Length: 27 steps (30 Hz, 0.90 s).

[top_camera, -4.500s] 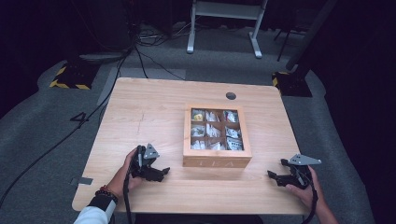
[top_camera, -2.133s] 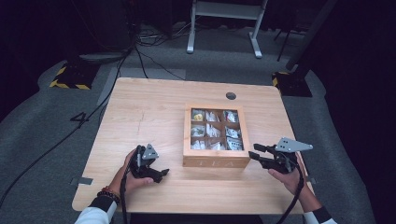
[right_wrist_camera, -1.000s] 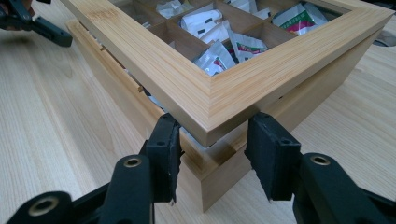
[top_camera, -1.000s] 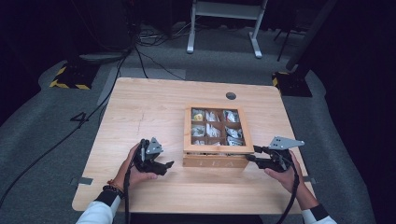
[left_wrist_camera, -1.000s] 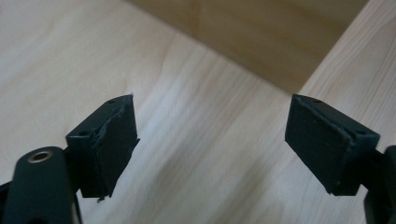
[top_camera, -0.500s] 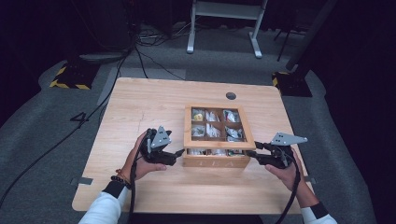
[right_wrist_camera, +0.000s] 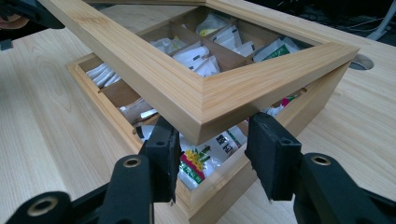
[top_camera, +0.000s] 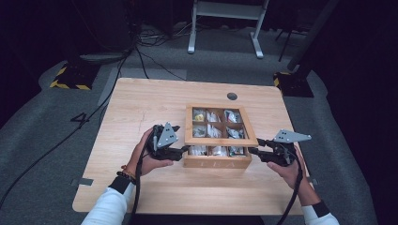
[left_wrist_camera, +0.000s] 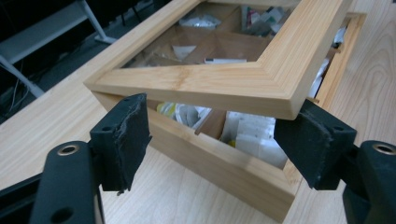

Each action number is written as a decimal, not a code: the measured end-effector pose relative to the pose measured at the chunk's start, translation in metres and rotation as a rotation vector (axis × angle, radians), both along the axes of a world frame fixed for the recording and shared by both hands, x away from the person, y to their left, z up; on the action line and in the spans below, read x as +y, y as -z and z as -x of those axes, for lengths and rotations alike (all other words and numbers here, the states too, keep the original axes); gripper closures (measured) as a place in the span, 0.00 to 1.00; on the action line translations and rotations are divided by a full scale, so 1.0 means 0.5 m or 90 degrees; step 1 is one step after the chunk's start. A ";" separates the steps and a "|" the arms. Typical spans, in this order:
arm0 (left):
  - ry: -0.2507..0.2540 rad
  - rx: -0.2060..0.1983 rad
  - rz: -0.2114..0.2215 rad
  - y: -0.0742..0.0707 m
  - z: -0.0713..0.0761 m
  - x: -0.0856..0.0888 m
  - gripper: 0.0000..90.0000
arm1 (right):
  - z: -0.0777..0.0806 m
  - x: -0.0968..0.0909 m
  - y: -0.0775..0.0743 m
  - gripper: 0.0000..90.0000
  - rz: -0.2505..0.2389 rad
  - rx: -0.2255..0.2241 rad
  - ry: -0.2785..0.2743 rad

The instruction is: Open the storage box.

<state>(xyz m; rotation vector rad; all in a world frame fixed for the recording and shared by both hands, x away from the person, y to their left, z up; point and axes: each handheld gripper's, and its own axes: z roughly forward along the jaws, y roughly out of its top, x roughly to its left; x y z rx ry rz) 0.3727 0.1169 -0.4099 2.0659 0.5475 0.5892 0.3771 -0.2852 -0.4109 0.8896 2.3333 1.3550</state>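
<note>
A wooden box with several compartments of packets sits at mid-table, and its window-framed lid is tilted up at the front. My left gripper reaches in at the lid's front left corner. Its jaws have just been closing, and the lid corner lies over the pads rather than being pinched. My right gripper is at the front right corner, with both pads touching the lid's underside from below. Packets show in the gap under the lid.
A round cable hole lies in the table behind the box. Cables trail from both grippers toward the near edge. A white stand and floor cables sit beyond the table.
My right gripper came in from the table's right edge to the box. The left gripper then moved right and up to the box's left front, and the lid's front edge has lifted.
</note>
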 end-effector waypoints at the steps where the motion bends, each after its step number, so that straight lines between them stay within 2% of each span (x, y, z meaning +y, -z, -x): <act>1: 0.002 -0.002 0.001 -0.001 0.000 -0.001 0.30 | -0.001 0.000 -0.001 0.61 -0.001 -0.002 0.000; 6: 0.012 -0.014 0.000 -0.009 -0.001 -0.009 0.33 | -0.005 0.000 -0.006 0.61 -0.006 -0.005 0.002; 7: 0.024 -0.018 -0.002 -0.014 -0.002 -0.011 0.35 | -0.006 0.000 -0.008 0.61 -0.009 -0.005 0.002; 12: 0.035 -0.037 -0.016 -0.023 -0.007 -0.017 0.43 | -0.011 0.000 -0.014 0.62 -0.011 -0.011 0.004; 16: 0.036 -0.043 -0.013 -0.029 -0.010 -0.017 0.43 | -0.015 -0.001 -0.017 0.62 -0.017 -0.013 0.003; 19: 0.037 -0.058 -0.005 -0.039 -0.015 -0.017 0.46 | -0.020 -0.001 -0.026 0.62 -0.025 -0.019 0.007; 27: 0.044 -0.085 -0.010 -0.060 -0.026 -0.021 0.52 | -0.027 0.002 -0.040 0.61 -0.037 -0.030 0.006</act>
